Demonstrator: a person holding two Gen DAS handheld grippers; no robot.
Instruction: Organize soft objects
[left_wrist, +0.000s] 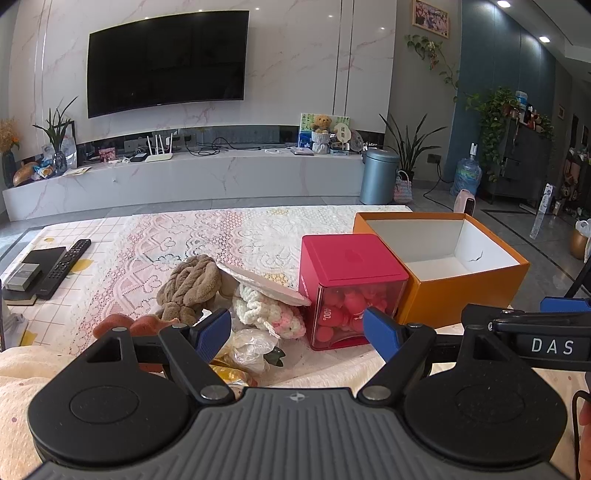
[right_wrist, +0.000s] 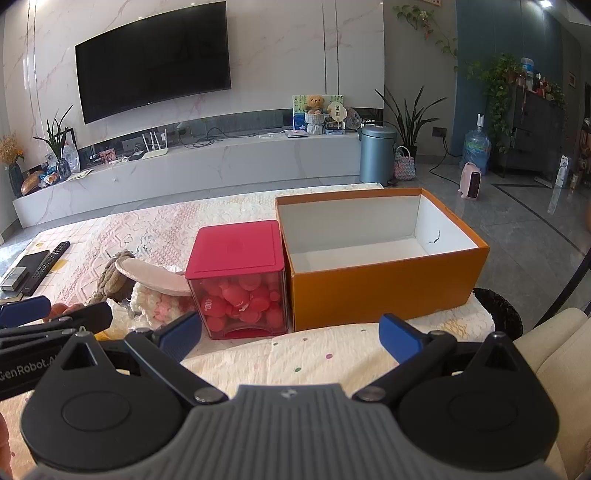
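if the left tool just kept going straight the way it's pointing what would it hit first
Probably the white and pink knitted piece in the soft pile, with the red box just to its right. Depth is unclear, so this is a rough guess. The left tool is open.

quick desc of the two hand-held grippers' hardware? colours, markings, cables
Both match: the left hand-held gripper and right hand-held gripper have blue ribbed pads on black linkage arms, round black pivot housings and a grey ribbed body. White "DAS" and "GenRobot.AI" lettering shows on their sides. A black cable runs beside the left one.
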